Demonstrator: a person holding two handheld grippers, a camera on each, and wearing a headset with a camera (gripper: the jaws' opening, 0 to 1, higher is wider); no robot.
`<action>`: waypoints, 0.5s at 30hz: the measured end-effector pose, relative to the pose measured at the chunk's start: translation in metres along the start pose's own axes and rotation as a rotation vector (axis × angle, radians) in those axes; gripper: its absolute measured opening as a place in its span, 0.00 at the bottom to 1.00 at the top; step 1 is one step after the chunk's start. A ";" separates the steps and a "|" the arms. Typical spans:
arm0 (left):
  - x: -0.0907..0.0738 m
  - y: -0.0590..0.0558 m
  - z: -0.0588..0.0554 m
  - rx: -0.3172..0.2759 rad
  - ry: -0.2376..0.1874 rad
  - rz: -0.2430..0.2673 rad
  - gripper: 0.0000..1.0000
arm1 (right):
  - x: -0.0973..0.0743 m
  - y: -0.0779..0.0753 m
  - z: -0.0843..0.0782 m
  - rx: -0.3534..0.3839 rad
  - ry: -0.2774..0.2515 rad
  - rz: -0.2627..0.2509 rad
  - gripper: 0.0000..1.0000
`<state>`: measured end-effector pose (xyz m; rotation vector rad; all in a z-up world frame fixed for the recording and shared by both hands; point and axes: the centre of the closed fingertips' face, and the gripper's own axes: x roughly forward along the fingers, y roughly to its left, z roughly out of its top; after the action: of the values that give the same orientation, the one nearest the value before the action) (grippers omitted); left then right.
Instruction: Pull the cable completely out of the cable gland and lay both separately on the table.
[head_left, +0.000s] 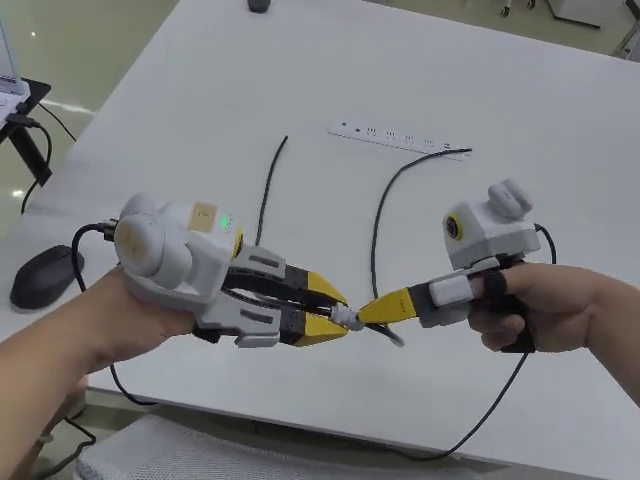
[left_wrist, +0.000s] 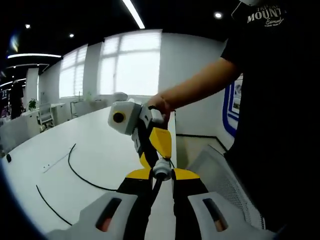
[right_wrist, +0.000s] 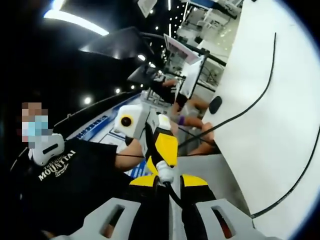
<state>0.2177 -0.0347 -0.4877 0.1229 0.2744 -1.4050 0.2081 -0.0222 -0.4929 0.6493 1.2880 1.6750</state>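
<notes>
Held level above the near edge of the white table (head_left: 480, 90), the left gripper (head_left: 335, 310) and right gripper (head_left: 372, 310) meet tip to tip. The left jaws clamp the small grey-white plastic cable gland (head_left: 348, 318). The right jaws pinch the thin black cable (head_left: 378, 230) just beside it, and the cable trails back over the tabletop. A white power strip (head_left: 400, 138) lies beyond, and a black computer mouse (head_left: 40, 275) sits at the left.

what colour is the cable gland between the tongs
Whitish grey; the cable gland shows best in the left gripper view, threaded on a black cable.
</notes>
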 end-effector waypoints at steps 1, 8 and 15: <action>0.000 0.000 0.000 0.002 0.003 0.000 0.15 | 0.000 0.001 -0.001 -0.002 0.008 0.005 0.12; -0.001 -0.002 -0.006 -0.009 0.031 0.000 0.15 | 0.001 -0.001 -0.001 -0.147 0.035 -0.048 0.07; -0.004 0.000 -0.007 -0.050 0.021 0.008 0.15 | 0.003 -0.001 0.002 -0.500 0.100 -0.263 0.07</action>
<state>0.2161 -0.0293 -0.4935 0.0970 0.3257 -1.3882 0.2085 -0.0188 -0.4935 0.0944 0.9164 1.7281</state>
